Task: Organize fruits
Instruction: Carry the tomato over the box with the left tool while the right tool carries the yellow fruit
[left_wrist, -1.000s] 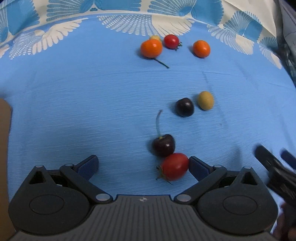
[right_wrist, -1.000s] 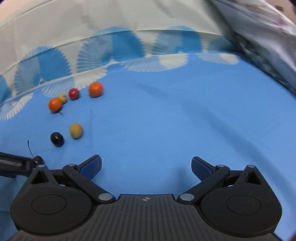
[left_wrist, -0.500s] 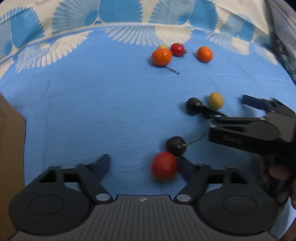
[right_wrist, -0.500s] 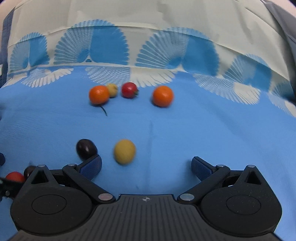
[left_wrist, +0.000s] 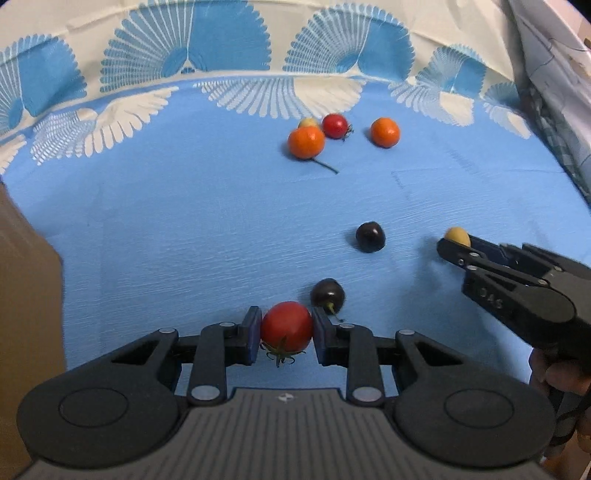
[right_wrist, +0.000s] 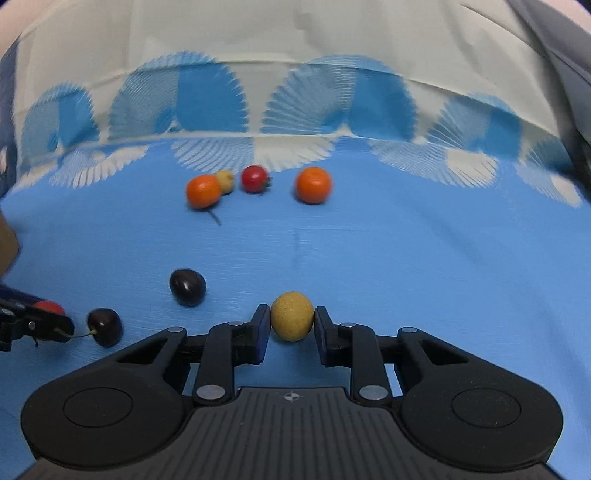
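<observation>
both grippers closed on fruit over blue cloth

left wrist view: the left gripper has its blue pads pressed against both sides of a round red tomato with a green calyx, low over the blue woven cloth with white fan border. a dark glossy cherry with a short stem lies just beyond the tomato, to its right, close to the right pad. a second dark round fruit lies further beyond. the right gripper enters from the right, a small yellow oval fruit at its tips. a far cluster near the border holds a stemmed orange fruit, a small red tomato and another orange fruit.

right wrist view: the right gripper is clamped on the yellow oval fruit, pads touching both sides. the cherry and the red tomato sit far left of the yellow fruit, the tomato partly hidden by the left gripper.
</observation>
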